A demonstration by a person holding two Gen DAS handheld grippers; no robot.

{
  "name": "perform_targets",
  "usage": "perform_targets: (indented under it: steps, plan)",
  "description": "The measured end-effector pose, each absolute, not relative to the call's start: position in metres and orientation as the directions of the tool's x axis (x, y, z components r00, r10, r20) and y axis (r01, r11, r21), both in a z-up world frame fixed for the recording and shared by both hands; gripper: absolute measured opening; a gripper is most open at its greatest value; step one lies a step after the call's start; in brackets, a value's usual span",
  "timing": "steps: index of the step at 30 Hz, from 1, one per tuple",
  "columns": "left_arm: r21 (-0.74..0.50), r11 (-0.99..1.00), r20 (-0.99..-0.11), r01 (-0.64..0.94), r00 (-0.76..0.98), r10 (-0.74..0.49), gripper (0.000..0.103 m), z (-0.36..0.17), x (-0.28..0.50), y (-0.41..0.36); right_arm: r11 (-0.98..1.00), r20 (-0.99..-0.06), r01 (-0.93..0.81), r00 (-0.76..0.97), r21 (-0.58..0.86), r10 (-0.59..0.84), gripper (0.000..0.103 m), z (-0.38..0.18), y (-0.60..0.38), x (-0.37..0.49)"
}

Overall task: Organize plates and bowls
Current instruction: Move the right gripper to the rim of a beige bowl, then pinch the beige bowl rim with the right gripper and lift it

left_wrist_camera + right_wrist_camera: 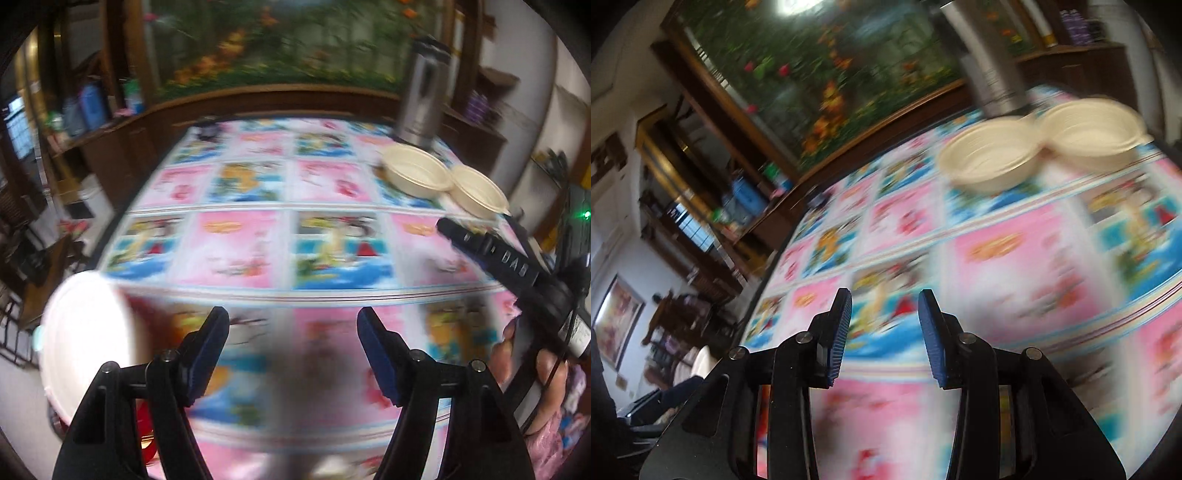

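Note:
Two cream bowls sit side by side at the table's far right: one [415, 173] nearer the middle, one [478, 194] to its right. Both show in the right wrist view, the left bowl [991, 158] and the right bowl [1089, 131]. A white plate [86, 343] lies at the near left table edge, just left of my left gripper [293, 325], which is open and empty above the cloth. My right gripper [884, 308] is open and empty, short of the bowls; its body [491, 254] shows at right in the left wrist view.
The table carries a pink and blue cartoon-print cloth [258, 240]. A steel thermos [421, 99] stands behind the bowls at the far right. Wooden shelves [92, 110] with bottles and a large landscape painting [277, 40] stand behind the table.

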State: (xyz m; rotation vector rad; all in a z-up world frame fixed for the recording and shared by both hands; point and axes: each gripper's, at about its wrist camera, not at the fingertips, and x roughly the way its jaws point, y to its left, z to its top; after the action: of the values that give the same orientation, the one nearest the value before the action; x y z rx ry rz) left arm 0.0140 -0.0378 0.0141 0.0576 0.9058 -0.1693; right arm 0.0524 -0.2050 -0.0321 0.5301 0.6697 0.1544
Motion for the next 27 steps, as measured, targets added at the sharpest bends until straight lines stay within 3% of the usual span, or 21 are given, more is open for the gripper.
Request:
perform_targets:
  steps: [10, 18, 27]
  plan:
    - [0.003, 0.952, -0.857, 0.307, 0.491, -0.155, 0.072, -0.019, 0.034, -0.120, 0.784, -0.549, 0.400, 0.831, 0.476, -0.091, 0.037, -0.011, -0.392, 0.063]
    - [-0.034, 0.939, -0.877, 0.343, 0.440, -0.193, 0.072, -0.016, 0.066, -0.155, 0.745, -0.617, 0.442, 0.785, 0.499, -0.053, 0.037, -0.006, -0.463, 0.124]
    - [-0.049, 0.937, -0.896, 0.345, 0.399, -0.194, 0.072, -0.024, 0.080, -0.178, 0.680, -0.743, 0.521, 0.667, 0.515, 0.052, 0.037, -0.050, -0.482, 0.176]
